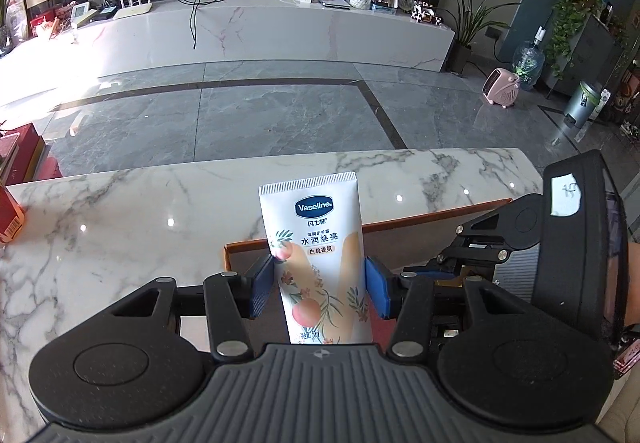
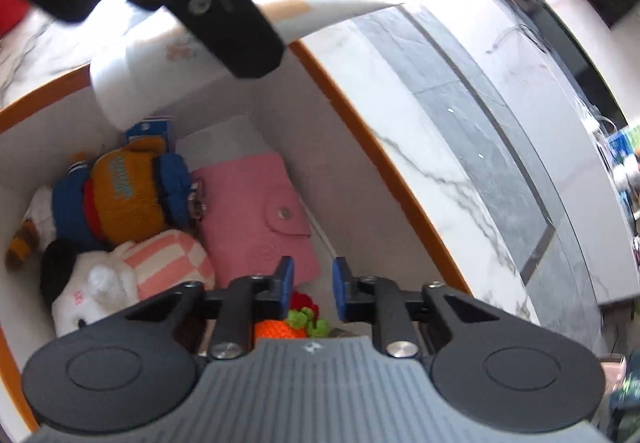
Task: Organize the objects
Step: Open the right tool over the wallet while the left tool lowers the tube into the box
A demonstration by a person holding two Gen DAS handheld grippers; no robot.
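Observation:
A white Vaseline tube (image 1: 320, 263) with a peach print stands upright between the blue pads of my left gripper (image 1: 320, 283), which is shut on it. It hangs over the far rim of an orange-edged white box (image 1: 248, 243). In the right wrist view the same tube (image 2: 160, 55) hovers above the box (image 2: 360, 131), with the left gripper's black finger (image 2: 240, 43) across it. My right gripper (image 2: 314, 285) is over the box's near end. Its jaws stand a narrow gap apart with nothing between them. Inside lie a pink wallet (image 2: 256, 203), a plush in an orange sweater (image 2: 128, 191) and a white plush (image 2: 104, 283).
The box rests on a marble table (image 1: 120, 223). A red carton (image 1: 10, 219) stands at the table's left edge. A knitted orange, red and green piece (image 2: 296, 319) lies under my right gripper. Beyond the table are grey floor tiles and a long white cabinet (image 1: 280, 31).

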